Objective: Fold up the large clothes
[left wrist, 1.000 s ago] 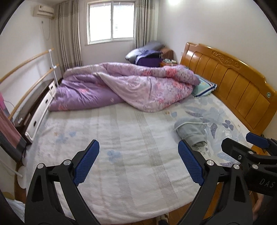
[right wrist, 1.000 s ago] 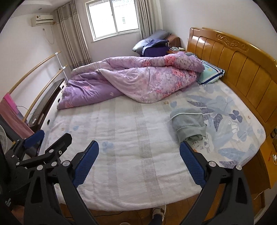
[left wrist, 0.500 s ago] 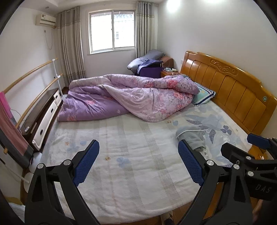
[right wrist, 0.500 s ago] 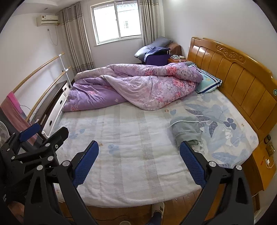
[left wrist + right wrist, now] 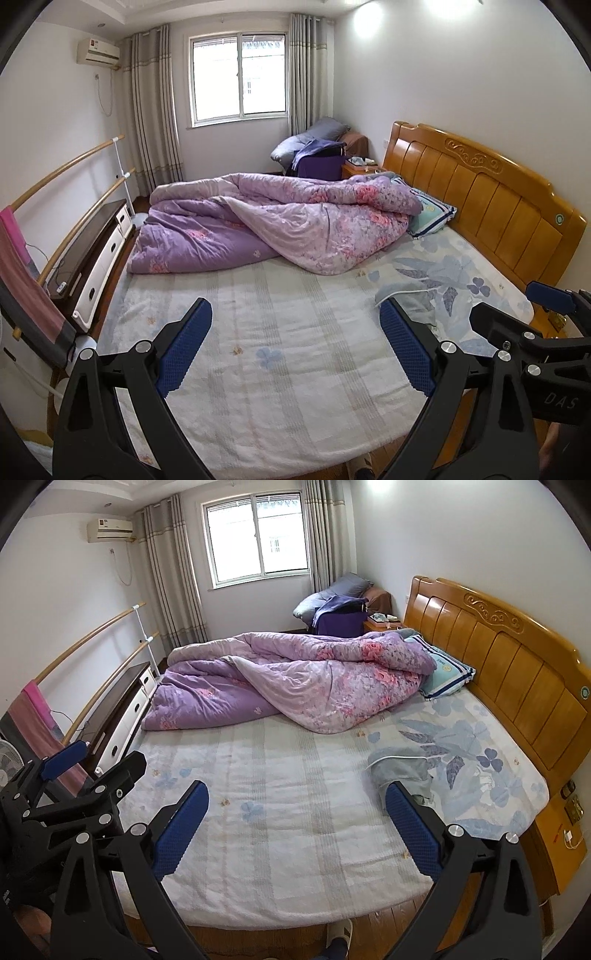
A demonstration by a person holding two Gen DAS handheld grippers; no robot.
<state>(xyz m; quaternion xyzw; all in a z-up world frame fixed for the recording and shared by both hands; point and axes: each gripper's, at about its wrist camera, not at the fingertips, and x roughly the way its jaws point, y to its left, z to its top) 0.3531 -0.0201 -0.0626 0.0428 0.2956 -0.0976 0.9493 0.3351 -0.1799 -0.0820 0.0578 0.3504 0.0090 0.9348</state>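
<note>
A wide bed (image 5: 280, 373) with a pale striped sheet fills the room ahead of both grippers, seen from its foot-side edge. Its wooden headboard (image 5: 491, 206) runs along the right side, well beyond the right-hand fingers of each gripper. A large purple floral duvet (image 5: 280, 225) lies bunched across the far half of the bed, well ahead of the jaws. Behind it, a window (image 5: 240, 79) with grey curtains sits in the far wall, and a wall air conditioner (image 5: 98, 51) hangs to the upper left. A low white-drawered cabinet (image 5: 99, 258) stands against the left wall beside the bed.

The task's garment, a crumpled grey piece of clothing (image 5: 402, 771), lies on the bed's right half near the headboard side. In the right wrist view it sits just beyond the tip of that gripper's right-hand finger; in the left wrist view the same grey clothing (image 5: 410, 301) shows just past the left gripper's right-hand finger. A striped pillow (image 5: 448, 672) rests farther ahead, between the duvet and the headboard.

The left gripper (image 5: 295, 347) hovers above the near edge of the bed, its jaws spread wide and holding nothing. The right gripper (image 5: 297, 825) hovers alongside, its jaws likewise spread wide and empty. Each gripper appears at the edge of the other's view.
</note>
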